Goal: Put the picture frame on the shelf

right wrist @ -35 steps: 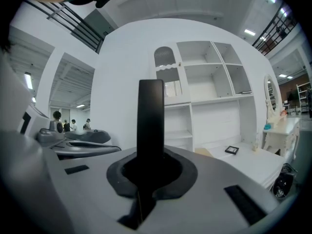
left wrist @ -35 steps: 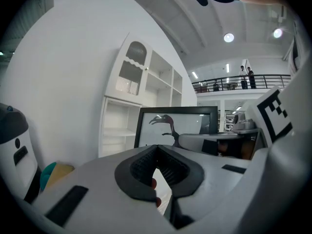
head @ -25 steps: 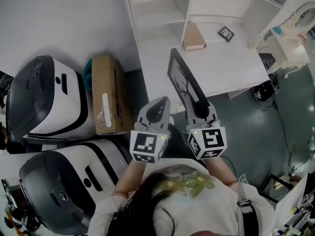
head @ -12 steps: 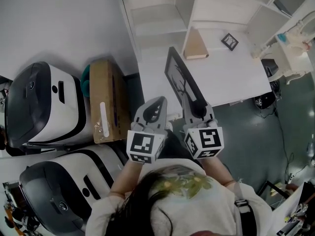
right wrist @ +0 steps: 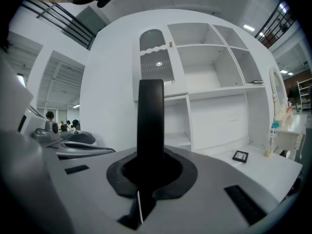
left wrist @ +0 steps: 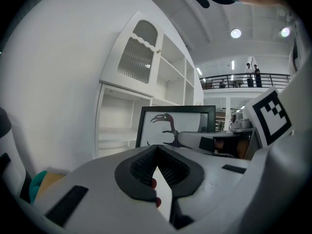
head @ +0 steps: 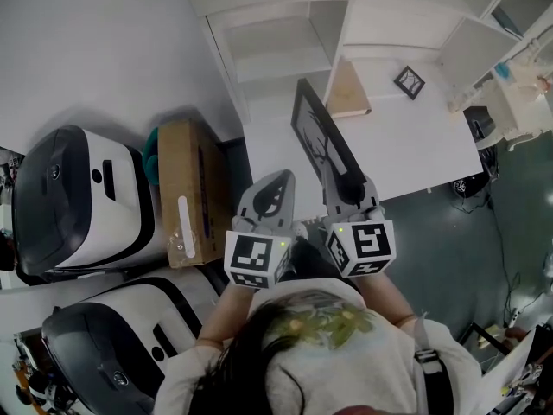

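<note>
The right tongs (head: 347, 182) clamp the black rectangular picture frame (head: 318, 137) upright over the white desk's (head: 415, 141) front edge, near its left corner. The left tongs (head: 275, 187) beside them are closed on nothing.

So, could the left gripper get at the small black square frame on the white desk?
Probably not yet: the small frame lies far beyond the large black picture frame in the right gripper.

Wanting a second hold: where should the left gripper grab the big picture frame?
Probably the thin near edge of the picture frame, beside the right gripper, approached from the person's side: it stands edge-on, so jaws span its thickness, not its face.
</note>
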